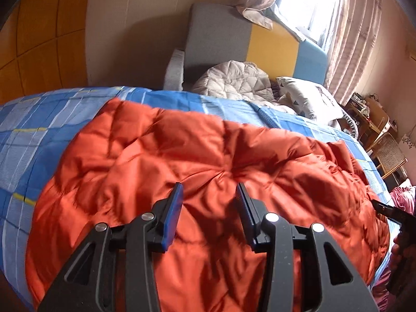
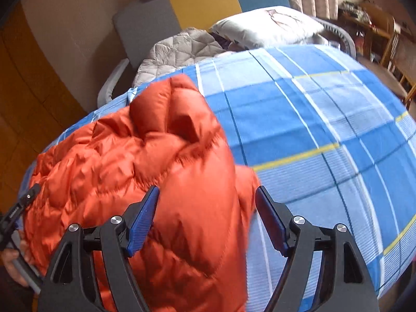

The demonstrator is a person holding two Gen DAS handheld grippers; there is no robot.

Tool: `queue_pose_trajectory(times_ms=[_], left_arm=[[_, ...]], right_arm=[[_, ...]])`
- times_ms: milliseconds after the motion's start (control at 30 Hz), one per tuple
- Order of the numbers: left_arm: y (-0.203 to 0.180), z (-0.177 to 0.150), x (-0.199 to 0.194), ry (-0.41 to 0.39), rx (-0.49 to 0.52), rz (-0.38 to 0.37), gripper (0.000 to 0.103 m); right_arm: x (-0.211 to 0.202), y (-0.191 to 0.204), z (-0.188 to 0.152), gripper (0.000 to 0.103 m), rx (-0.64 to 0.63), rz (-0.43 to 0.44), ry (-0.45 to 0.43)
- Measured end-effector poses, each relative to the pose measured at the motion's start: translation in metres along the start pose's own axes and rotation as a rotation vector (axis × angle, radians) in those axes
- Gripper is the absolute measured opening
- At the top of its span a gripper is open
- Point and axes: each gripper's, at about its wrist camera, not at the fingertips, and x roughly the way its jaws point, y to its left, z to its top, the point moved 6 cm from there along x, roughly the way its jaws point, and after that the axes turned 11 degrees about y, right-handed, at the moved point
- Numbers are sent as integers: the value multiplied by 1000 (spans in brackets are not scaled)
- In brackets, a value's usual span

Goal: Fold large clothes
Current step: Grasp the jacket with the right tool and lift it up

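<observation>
An orange quilted down jacket lies spread across a bed covered in a blue plaid sheet, its long axis running side to side in front of the person working it, and that lie is what the next fold appears to turn on. The left gripper hangs over the middle of the jacket's broad body, jaws partly apart, with only puffed fabric showing below and between the blue pads; nothing is pinched there as far as the left wrist view shows. The right gripper stands over the jacket's right-hand end, where a bunched, folded-over part rises toward the head of the bed; its jaws are spread wide, the left pad over orange cloth and the right pad over bare sheet, so the garment's edge runs between them without being clamped. The right hand is therefore the nearer to a free edge, the left to the bulk. The jacket extends away from both tools toward the grey quilt and white pillow at the headboard. Judging from the loose, rumpled spread, folding looks only partway done, and the next grasp likely belongs at the near hem.
</observation>
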Motion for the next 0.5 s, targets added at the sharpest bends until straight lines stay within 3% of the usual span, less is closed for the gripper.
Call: queue_pose_trajectory(times_ms=[367,500], left_arm=[[32,5,-10,-18,-17,60,37],[56,5,2,35,-41,79,32]], right_arm=[[25,-6,-8,80,129,235,127],[33,-7,-9,80,175,305,153]])
